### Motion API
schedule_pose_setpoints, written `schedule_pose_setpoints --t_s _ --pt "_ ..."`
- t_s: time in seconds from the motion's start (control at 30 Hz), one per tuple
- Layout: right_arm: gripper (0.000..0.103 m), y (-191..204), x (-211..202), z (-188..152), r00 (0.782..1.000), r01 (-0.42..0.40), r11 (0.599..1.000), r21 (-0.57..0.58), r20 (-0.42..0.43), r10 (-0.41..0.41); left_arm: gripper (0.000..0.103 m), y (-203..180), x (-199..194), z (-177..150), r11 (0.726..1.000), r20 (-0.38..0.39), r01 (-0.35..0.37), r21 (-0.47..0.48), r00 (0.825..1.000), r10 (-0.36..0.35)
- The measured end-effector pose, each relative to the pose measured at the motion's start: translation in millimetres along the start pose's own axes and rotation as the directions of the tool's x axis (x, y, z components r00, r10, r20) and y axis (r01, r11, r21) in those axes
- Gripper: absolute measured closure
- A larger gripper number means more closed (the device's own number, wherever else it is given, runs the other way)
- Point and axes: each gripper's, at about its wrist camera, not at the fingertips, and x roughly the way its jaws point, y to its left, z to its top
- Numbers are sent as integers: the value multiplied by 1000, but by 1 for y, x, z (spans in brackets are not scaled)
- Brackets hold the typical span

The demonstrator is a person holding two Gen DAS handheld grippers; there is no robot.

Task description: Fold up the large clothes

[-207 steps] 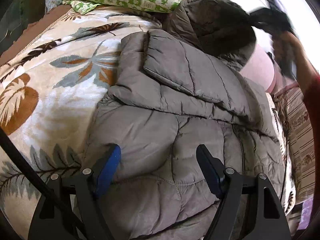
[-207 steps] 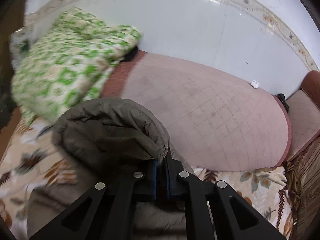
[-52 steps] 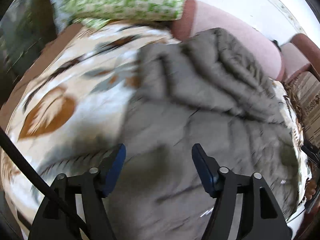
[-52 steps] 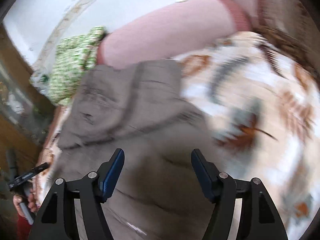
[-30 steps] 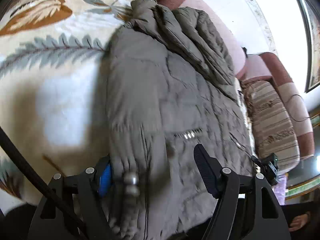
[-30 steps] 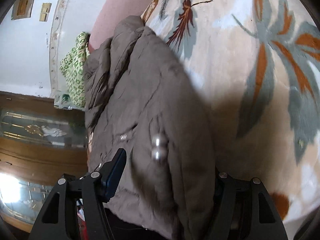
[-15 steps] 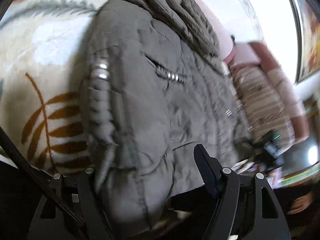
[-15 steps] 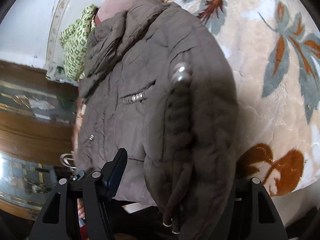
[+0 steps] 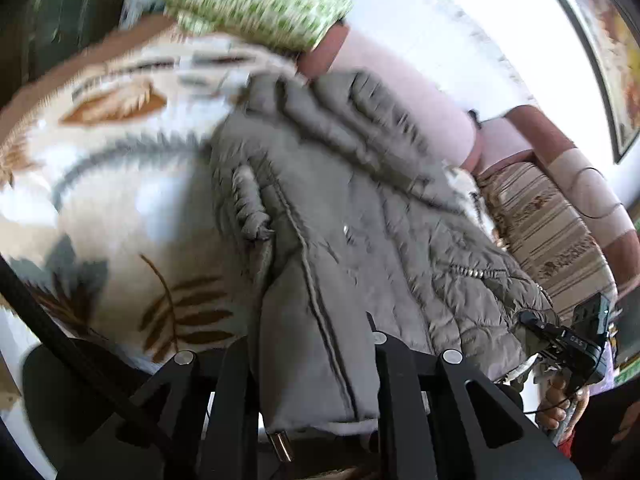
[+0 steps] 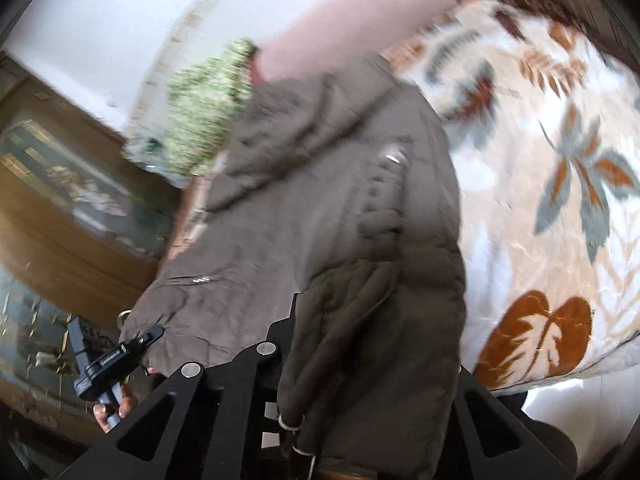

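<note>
A grey-brown quilted puffer jacket [image 9: 360,216] lies on a leaf-patterned blanket [image 9: 100,208], its hood toward the pink sofa back. My left gripper [image 9: 312,364] is closed on the jacket's bottom hem at the left corner, with fabric filling the gap between the fingers. My right gripper [image 10: 372,344] is closed on the hem at the other corner of the jacket [image 10: 320,208]; fabric hangs over its right finger and hides it. Each gripper shows in the other's view, the right one in the left wrist view [image 9: 576,344] and the left one in the right wrist view [image 10: 112,364].
A green-and-white patterned pillow [image 9: 256,4] lies at the blanket's far end against the pink sofa back [image 9: 408,92]. A striped cushion [image 9: 552,232] sits to the right. A wooden cabinet [image 10: 60,208] stands beyond the blanket [image 10: 560,200].
Both grippers have gone from open around the hem to closed on it. The hem corners have lifted slightly and both views have tilted up toward the sofa back.
</note>
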Motion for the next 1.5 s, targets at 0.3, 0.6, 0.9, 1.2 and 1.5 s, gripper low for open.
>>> schedule_pose_setpoints --t_s 0.3,0.6,0.9,1.2,1.5 --pt "88 18 -25 -43 1000 7 998 -60 -13 -8 88 3 -31 -37 992 23 -52 118 999 49" --pt "88 30 -31 -3 997 -72 997 -33 25 73 88 -4 -45 12 994 99 -27 103 995 17" --pt "87 72 -31 75 984 -95 991 -89 141 107 87 -29 -37 96 993 200 -52 108 979 29" --pt "86 82 1 145 983 -48 996 -79 174 61 87 -44 4 171 987 206 -120 103 974 97" --pt "84 68 66 217 985 29 1000 2 172 -29 86 -32 89 247 974 125 -223 39 968 217"
